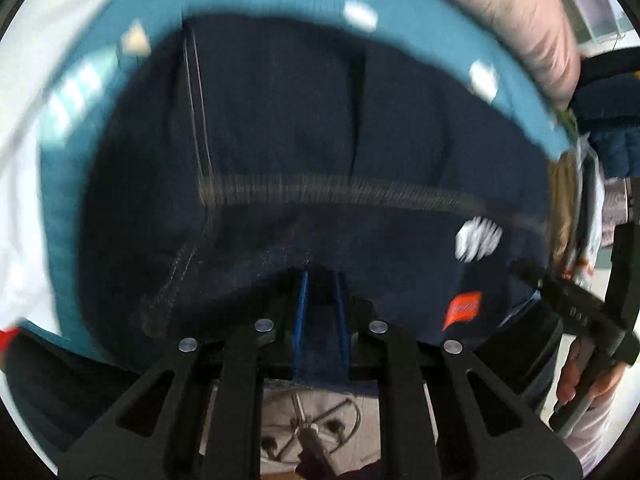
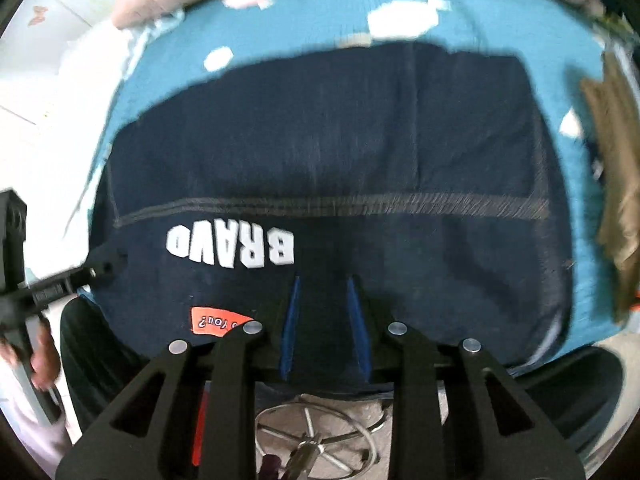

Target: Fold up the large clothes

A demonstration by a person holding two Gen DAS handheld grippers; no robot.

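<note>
Tools (image 1: 322,280) (image 2: 324,284) pinch navy knit garment (image 2: 320,140).

Matt navy knit garment (image 2: 320,140) on teal cloth cover (image 2: 320,12); matt black plastic claw (image 2: 323,304).

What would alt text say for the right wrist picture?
A dark navy garment printed "BRAVO" lies on a teal cloth. The right claw holds its near edge between blue pads, and the left claw pokes in from the left.
</note>
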